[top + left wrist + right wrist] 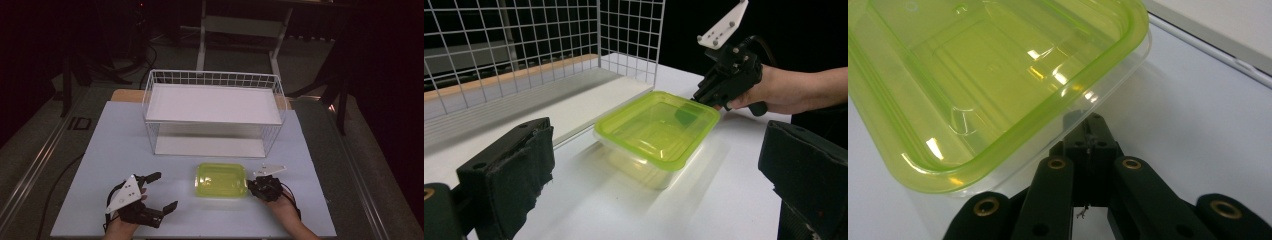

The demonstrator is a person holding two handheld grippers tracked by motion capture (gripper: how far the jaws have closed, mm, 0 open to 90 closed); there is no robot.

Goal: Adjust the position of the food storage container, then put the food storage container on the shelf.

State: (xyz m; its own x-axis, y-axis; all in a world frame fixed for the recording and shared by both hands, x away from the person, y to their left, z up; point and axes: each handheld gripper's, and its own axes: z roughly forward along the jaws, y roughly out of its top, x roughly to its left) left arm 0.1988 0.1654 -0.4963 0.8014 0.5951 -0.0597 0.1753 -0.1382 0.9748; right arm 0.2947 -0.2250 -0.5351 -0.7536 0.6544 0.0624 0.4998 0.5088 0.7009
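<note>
A clear plastic box with a translucent green lid lies on the white table, in front of the wire rack. My right gripper is shut and its tips sit at the box's right end. In the right gripper view the closed jaws touch the clear wall just under the lid's rim, with nothing seen between them. My left gripper stands open to the left of the box, apart from it. In the left gripper view its padded fingers frame the box, with the right gripper at the far corner.
A white wire rack with an upper shelf and a lower board stands behind the box; its mesh is close by. A person's hand holds the right gripper. The table's front edge runs just below both hands.
</note>
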